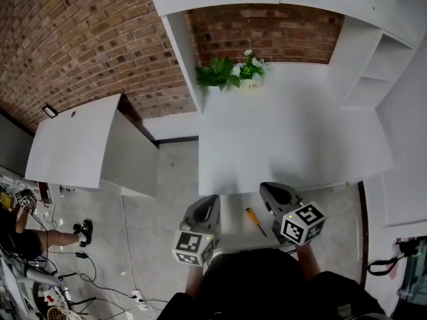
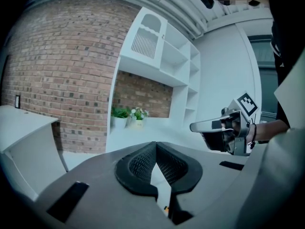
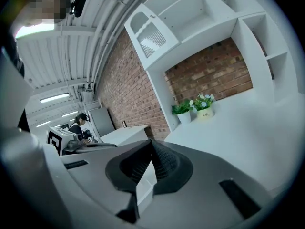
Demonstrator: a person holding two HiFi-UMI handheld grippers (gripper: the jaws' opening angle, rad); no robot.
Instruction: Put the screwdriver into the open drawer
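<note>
A screwdriver [image 1: 254, 221] with a yellow handle and a dark shaft lies on the white bottom of the open drawer [image 1: 233, 227], just below the front edge of the white desk [image 1: 293, 139]. My left gripper [image 1: 212, 199] is held above the drawer's left side and my right gripper [image 1: 269, 189] above its right side, the screwdriver between and below them. On both, the jaws are shut with nothing in them. In the left gripper view the pads [image 2: 143, 163] meet at the tip, and the right gripper [image 2: 196, 126] shows level beside it. A sliver of the yellow handle [image 2: 166, 207] peeks below.
Two potted plants [image 1: 233, 72] stand at the desk's back left by the brick wall. White shelves [image 1: 373, 79] rise at the right, and a white cabinet [image 1: 87, 145] stands to the left. A seated person [image 1: 20, 232] and floor cables [image 1: 100, 272] are at the far left.
</note>
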